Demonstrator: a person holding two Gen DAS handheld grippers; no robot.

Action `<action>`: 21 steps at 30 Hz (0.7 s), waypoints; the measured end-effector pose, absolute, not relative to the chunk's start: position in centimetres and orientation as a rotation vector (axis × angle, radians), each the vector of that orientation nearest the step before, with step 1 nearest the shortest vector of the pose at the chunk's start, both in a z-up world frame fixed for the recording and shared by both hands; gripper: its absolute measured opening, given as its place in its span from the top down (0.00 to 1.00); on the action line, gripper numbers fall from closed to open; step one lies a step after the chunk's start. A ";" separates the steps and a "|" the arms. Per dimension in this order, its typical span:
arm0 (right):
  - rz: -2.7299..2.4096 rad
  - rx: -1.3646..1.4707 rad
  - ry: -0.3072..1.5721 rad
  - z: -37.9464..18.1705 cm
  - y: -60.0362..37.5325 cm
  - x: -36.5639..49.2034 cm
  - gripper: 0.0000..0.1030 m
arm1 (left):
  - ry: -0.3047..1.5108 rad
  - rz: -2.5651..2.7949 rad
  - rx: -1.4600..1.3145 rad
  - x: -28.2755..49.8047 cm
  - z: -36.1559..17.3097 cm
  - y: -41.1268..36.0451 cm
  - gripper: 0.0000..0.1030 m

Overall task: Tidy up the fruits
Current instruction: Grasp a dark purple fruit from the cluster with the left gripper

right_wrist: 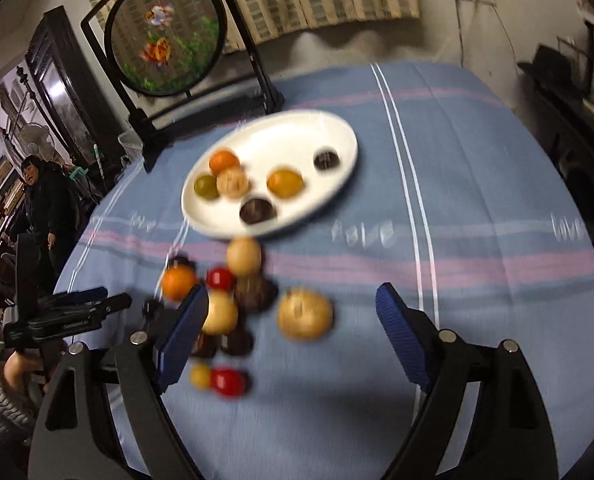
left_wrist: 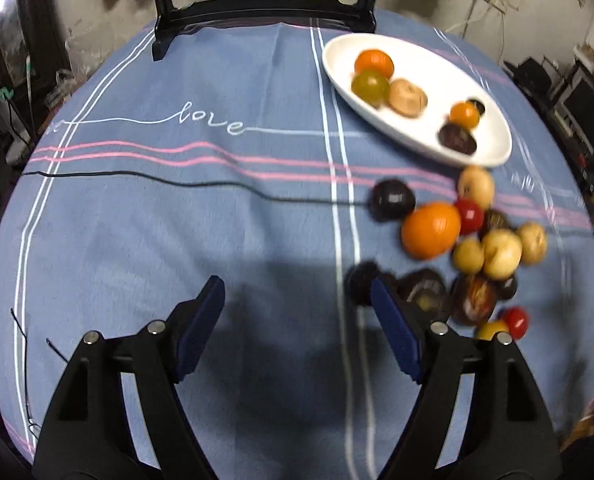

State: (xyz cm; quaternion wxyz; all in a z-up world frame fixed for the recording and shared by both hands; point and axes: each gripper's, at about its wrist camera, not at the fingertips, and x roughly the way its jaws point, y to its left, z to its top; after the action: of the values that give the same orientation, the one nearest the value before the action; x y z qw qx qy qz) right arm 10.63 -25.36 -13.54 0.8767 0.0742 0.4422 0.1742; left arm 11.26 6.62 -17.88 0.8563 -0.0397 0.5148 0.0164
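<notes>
A white oval plate (left_wrist: 341,54) (right_wrist: 333,128) holds several fruits: an orange one (left_wrist: 374,63), a green one (left_wrist: 370,86), a tan one (left_wrist: 407,97) and dark ones. A pile of loose fruits lies on the blue cloth in front of it, with a big orange (left_wrist: 431,230) (right_wrist: 178,282), a dark plum (left_wrist: 391,199), yellow fruits (left_wrist: 501,253) and red ones (right_wrist: 227,381). My left gripper (left_wrist: 297,300) is open and empty, left of the pile. My right gripper (right_wrist: 293,308) is open, with a tan fruit (right_wrist: 305,313) lying on the cloth between its fingers.
A black cable (left_wrist: 177,180) runs across the blue striped tablecloth (left_wrist: 177,240). A round framed ornament on a black stand (right_wrist: 169,32) is at the table's far edge. A person (right_wrist: 45,196) stands off the table at the left. The other gripper (right_wrist: 73,312) shows left.
</notes>
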 end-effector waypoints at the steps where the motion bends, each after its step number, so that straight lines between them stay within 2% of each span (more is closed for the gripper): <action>1: 0.359 0.152 0.934 -13.7 -25.4 10.1 0.17 | 1.076 0.029 -0.070 11.1 -18.0 6.3 0.25; 7: 0.347 0.114 0.953 -13.3 -25.4 7.9 0.17 | 1.038 -0.044 -0.078 11.0 -18.0 5.1 0.27; 9: 0.335 0.109 0.936 -12.8 -25.8 7.3 0.17 | 1.042 -0.068 -0.096 11.6 -18.3 5.0 0.32; 11: 0.315 0.109 0.927 -12.5 -26.3 6.9 0.17 | 1.058 -0.095 -0.118 12.2 -18.7 4.8 0.45; 14: 0.281 0.119 0.923 -12.3 -27.2 6.4 0.17 | 1.075 -0.129 -0.149 12.7 -19.4 4.7 0.50; 21: 0.243 0.136 0.932 -12.5 -28.1 5.9 0.17 | 1.067 -0.168 -0.185 12.9 -19.9 5.0 0.53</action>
State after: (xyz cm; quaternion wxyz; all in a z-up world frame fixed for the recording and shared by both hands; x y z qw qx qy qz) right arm 5.86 -28.07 -12.50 0.8840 0.0656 0.4480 0.1167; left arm 12.94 4.98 -19.88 0.8535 -0.0879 0.5074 -0.0796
